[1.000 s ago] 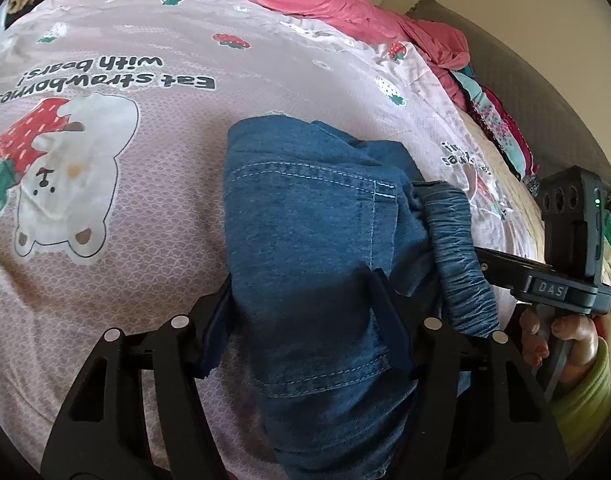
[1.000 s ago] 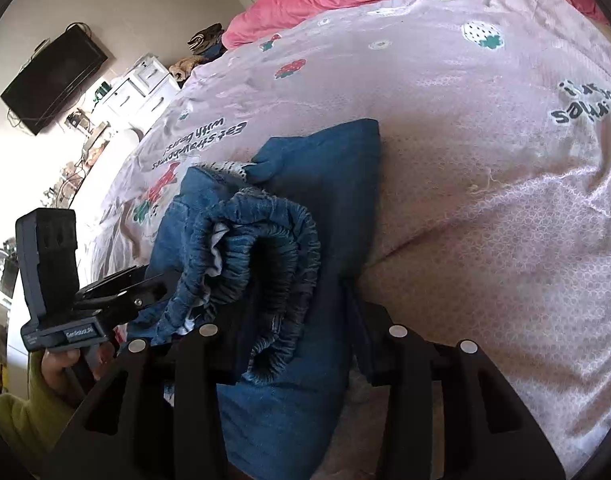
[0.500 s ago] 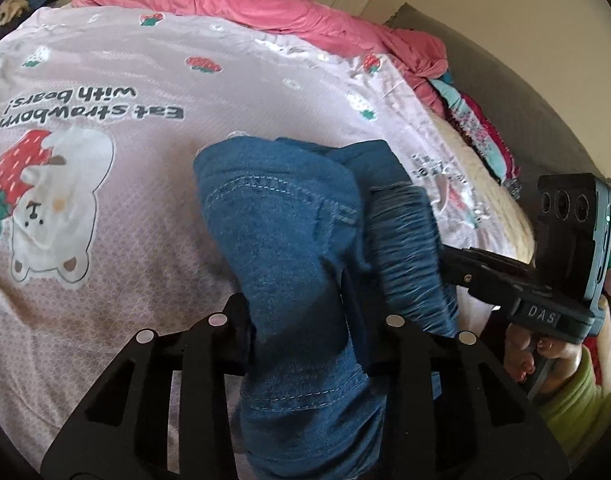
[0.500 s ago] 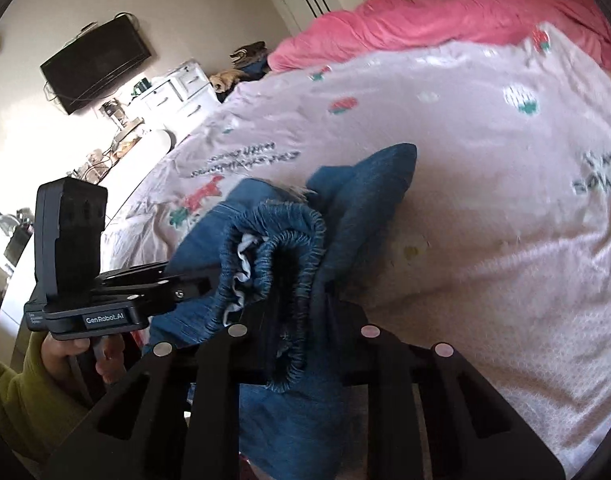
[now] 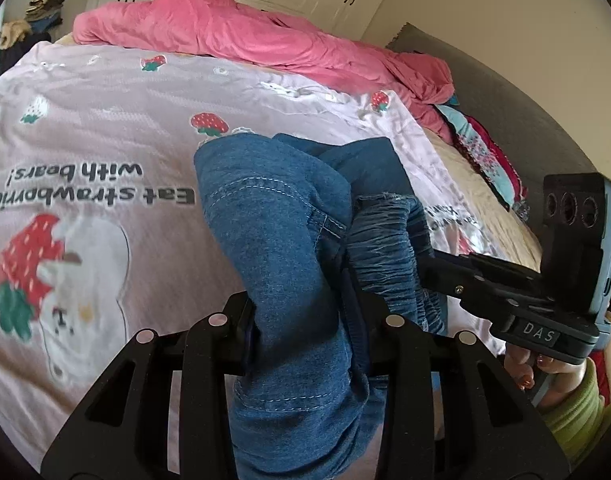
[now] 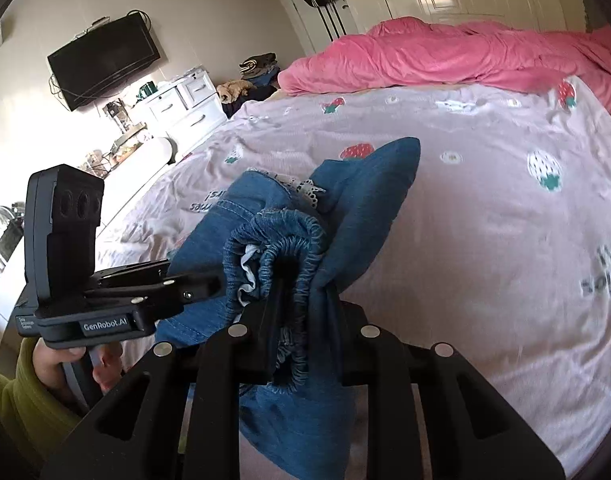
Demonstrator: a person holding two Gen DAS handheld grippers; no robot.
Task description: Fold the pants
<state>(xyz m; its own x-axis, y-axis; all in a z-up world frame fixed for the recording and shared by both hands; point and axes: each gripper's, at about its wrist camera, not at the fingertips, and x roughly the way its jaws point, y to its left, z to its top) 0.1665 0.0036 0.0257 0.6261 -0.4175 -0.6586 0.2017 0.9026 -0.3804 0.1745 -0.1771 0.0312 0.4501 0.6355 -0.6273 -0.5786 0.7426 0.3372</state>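
The blue denim pants (image 5: 277, 232) are bunched and lifted above the bed, gathered between both grippers. My left gripper (image 5: 305, 312) is shut on the denim leg fabric. My right gripper (image 6: 301, 312) is shut on the elastic waistband (image 6: 289, 240), which also shows in the left wrist view (image 5: 389, 248). The right gripper's body (image 5: 545, 308) shows at the right of the left wrist view. The left gripper's body (image 6: 85, 280) shows at the left of the right wrist view. The lower end of the pants hangs below the fingers.
A pale pink bedsheet (image 5: 105, 140) with strawberry and bear prints covers the bed. A pink duvet (image 5: 233, 36) lies bunched at the far end. Folded clothes (image 5: 489, 156) sit along the right edge. A TV (image 6: 105, 64) and white dresser (image 6: 185, 104) stand beyond the bed.
Both grippers have risen with the pants and closed tighter on them. The denim has come up off the sheet and bunched narrower, and more of the room shows.
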